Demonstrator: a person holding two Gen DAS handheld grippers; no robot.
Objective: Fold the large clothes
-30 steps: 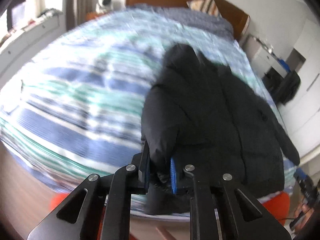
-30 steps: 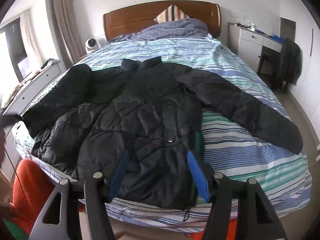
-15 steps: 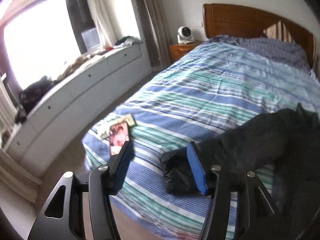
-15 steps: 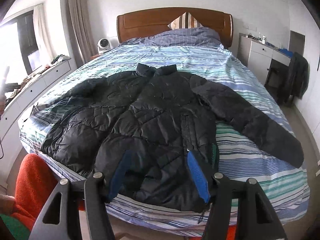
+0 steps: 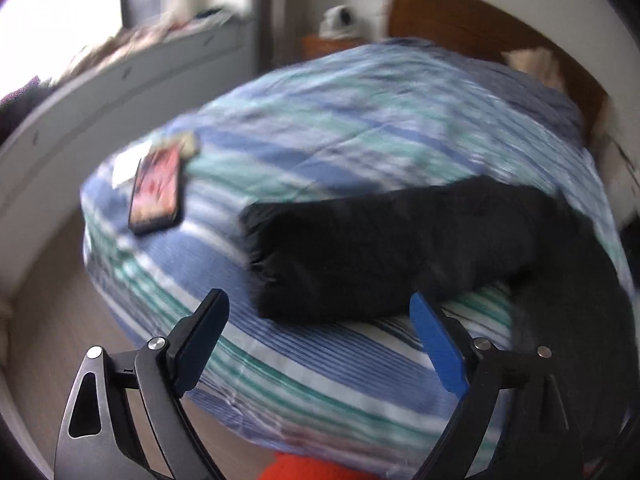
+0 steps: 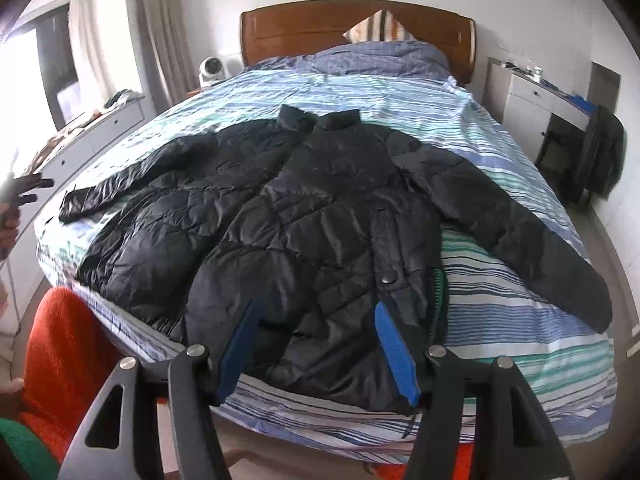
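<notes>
A large black quilted jacket (image 6: 320,216) lies spread flat on the striped bed (image 6: 520,328), collar toward the headboard and both sleeves stretched out. In the left wrist view its left sleeve (image 5: 360,252) lies across the bed corner, cuff toward me. My left gripper (image 5: 318,316) is open and empty, just short of that cuff; it also shows at the left edge of the right wrist view (image 6: 24,192). My right gripper (image 6: 314,320) is open and empty, hovering over the jacket's lower hem.
A phone (image 5: 156,192) and a card lie on the bed corner left of the sleeve. A white cabinet (image 5: 100,96) runs along the window side. A white dresser (image 6: 536,108) and a dark garment on a chair (image 6: 604,156) stand right of the bed.
My left gripper let go of the left sleeve, which now lies stretched out on the bed, and opened wide. It swung back toward the cuff. The right gripper stayed open over the hem.
</notes>
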